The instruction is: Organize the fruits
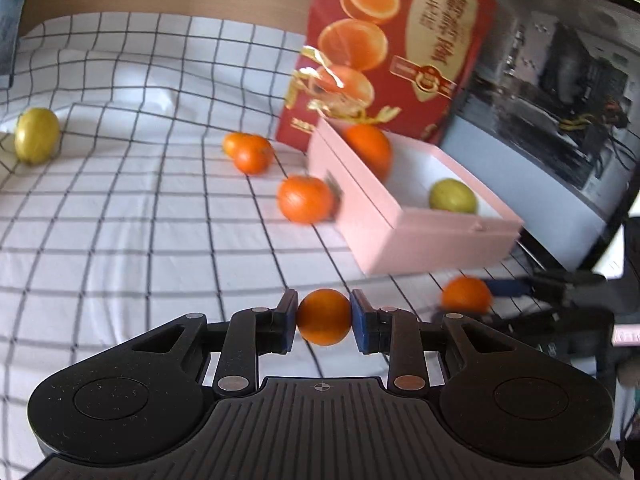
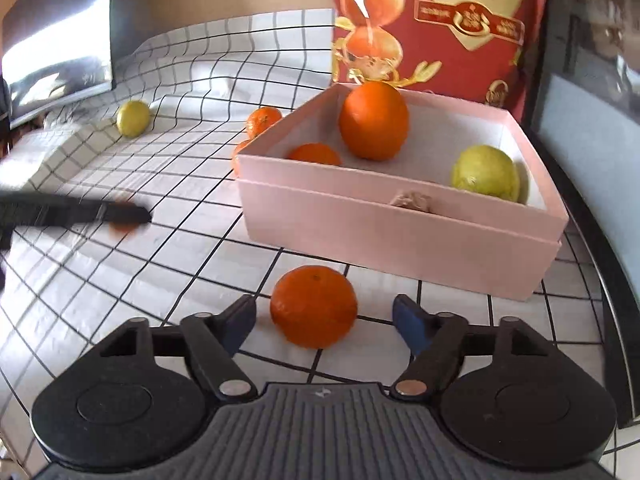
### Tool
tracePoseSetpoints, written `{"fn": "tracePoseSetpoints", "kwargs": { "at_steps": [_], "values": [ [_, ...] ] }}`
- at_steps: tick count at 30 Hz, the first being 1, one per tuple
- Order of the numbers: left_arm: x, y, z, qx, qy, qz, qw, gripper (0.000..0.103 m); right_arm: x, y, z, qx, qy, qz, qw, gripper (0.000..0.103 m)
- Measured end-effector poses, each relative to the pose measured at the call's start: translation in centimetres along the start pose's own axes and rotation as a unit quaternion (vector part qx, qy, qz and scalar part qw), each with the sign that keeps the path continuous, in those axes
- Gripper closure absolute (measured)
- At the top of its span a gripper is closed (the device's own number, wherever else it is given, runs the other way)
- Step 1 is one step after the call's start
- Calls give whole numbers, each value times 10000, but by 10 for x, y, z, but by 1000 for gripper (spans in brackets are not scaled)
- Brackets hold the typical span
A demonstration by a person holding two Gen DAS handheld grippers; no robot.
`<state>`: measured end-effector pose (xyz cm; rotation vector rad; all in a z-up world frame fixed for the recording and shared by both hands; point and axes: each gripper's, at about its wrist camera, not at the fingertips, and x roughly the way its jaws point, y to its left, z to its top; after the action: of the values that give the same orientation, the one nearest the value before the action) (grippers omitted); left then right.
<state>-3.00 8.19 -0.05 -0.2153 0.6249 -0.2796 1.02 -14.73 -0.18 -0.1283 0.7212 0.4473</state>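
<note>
My left gripper [image 1: 323,316] is shut on a small orange [image 1: 323,317], held above the checked cloth. My right gripper [image 2: 323,308] is open and low over the cloth. An orange [image 2: 314,306] sits between its blue pads, touching neither. The same orange [image 1: 466,295] shows at the right in the left wrist view. Just beyond stands the pink box [image 2: 400,236], holding a large orange [image 2: 374,120], a smaller orange [image 2: 314,154] and a yellow-green fruit [image 2: 486,174]. In the right wrist view the left gripper [image 2: 124,218] is a dark blur at the left.
Loose on the cloth are two oranges [image 1: 248,152] [image 1: 306,199] left of the pink box [image 1: 420,240] and a yellow fruit [image 1: 37,140] far left. A red orange carton [image 1: 392,40] stands behind the box. A dark screen [image 1: 560,100] leans at the right.
</note>
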Motion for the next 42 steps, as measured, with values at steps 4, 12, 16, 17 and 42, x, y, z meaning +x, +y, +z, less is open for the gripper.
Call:
{"fn": "tracePoseSetpoints", "kwargs": {
  "at_steps": [4,12,16,17,42],
  "values": [
    [8,-4,-10,-79,15,-81,9999,70,2,2,0,-93,98,-199,9997,16],
    [14,-11,-16,-153,-69,44,9998,70,1,2,-4,-101,234,-165,9995,4],
    [17,-17,-16,-121,-105,159,9997,70,2,3,-5,-65,259,-248,9993,0],
    [18,-18,-15,-114,-102,162,9998,70,2,3,-4,-50,262,-255,9993,0],
    [20,-24,-14,-36,-83,255,9996,70,-20,-13,-15,-150,187,-473,9986,6]
  ]
}}
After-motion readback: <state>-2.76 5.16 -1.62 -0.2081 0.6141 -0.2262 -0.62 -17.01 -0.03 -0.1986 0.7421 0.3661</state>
